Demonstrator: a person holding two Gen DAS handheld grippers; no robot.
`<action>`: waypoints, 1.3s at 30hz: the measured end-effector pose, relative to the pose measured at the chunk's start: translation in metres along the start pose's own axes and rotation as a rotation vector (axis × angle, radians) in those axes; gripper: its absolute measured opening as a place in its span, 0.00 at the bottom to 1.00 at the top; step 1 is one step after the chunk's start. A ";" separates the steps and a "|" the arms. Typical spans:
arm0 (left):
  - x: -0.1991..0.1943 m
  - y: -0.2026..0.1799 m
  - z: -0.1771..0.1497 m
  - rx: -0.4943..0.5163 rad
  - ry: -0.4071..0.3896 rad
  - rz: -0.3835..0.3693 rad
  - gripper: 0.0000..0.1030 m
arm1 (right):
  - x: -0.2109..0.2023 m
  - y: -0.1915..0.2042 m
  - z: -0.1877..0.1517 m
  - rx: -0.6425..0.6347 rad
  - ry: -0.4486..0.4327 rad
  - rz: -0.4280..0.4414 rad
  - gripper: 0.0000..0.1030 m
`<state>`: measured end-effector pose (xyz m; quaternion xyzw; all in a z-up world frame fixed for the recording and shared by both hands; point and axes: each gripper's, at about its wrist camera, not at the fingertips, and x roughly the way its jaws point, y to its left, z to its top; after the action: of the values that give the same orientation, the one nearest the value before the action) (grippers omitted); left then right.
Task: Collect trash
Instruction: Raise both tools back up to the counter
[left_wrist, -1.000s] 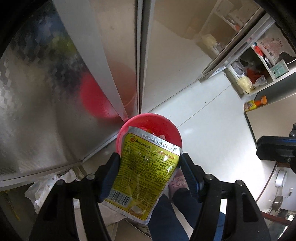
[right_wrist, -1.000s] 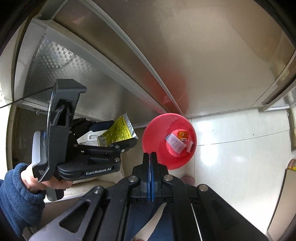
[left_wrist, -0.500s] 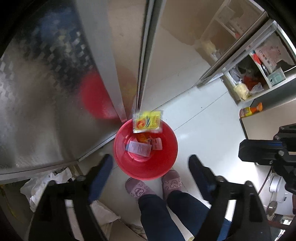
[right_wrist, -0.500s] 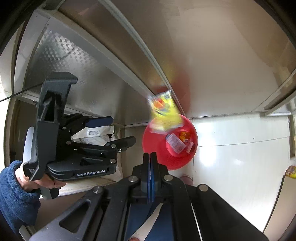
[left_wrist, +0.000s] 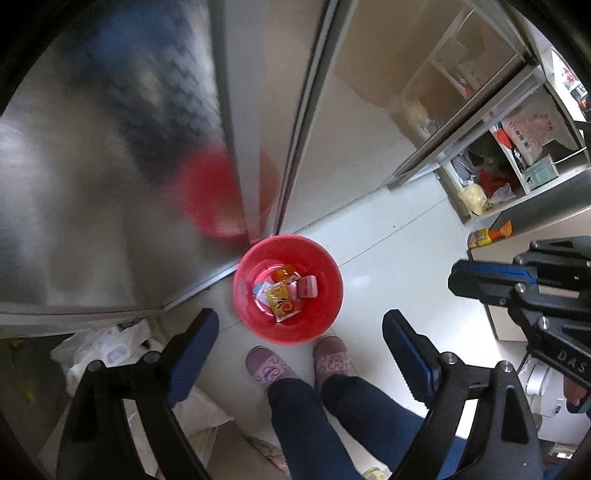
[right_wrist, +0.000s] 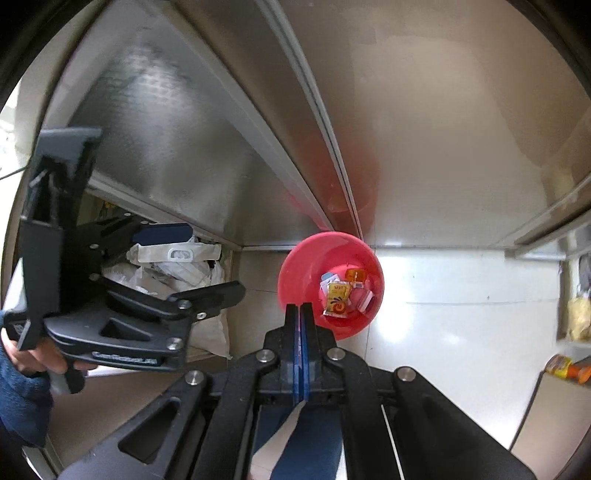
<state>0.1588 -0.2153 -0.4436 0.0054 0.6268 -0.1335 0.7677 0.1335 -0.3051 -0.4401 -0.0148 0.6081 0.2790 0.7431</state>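
Fingers (left_wrist: 192, 354) of the left gripper (left_wrist: 301, 356) stand wide apart and are opening further, with nothing between them; they hang above a red bin (left_wrist: 317, 314) on the white floor (left_wrist: 406, 280). Both fingers of the right gripper (right_wrist: 300, 314) are pressed together, blue pads touching, holding nothing. A yellow packet (left_wrist: 282, 300) lies flat at the bottom of the bin, among an orange wrapper (left_wrist: 282, 274) and a pink piece (left_wrist: 308, 287). The bin stands at the foot of a steel cabinet (left_wrist: 110, 184), just beyond the person's two pink slippers (left_wrist: 267, 367). White plastic bags (right_wrist: 177, 269) sit piled at the cabinet's lower corner, left of the bin.
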 end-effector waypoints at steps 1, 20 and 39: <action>-0.011 0.000 0.000 -0.003 -0.006 0.006 0.87 | -0.008 0.002 0.000 -0.001 -0.006 -0.002 0.04; -0.186 -0.024 0.006 -0.023 -0.131 0.056 0.87 | -0.177 0.046 -0.001 -0.013 -0.162 -0.031 0.92; -0.305 0.008 0.029 -0.099 -0.300 0.170 1.00 | -0.263 0.103 0.074 -0.225 -0.305 0.001 0.99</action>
<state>0.1336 -0.1522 -0.1445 0.0005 0.5082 -0.0367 0.8605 0.1273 -0.2956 -0.1481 -0.0549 0.4534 0.3448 0.8201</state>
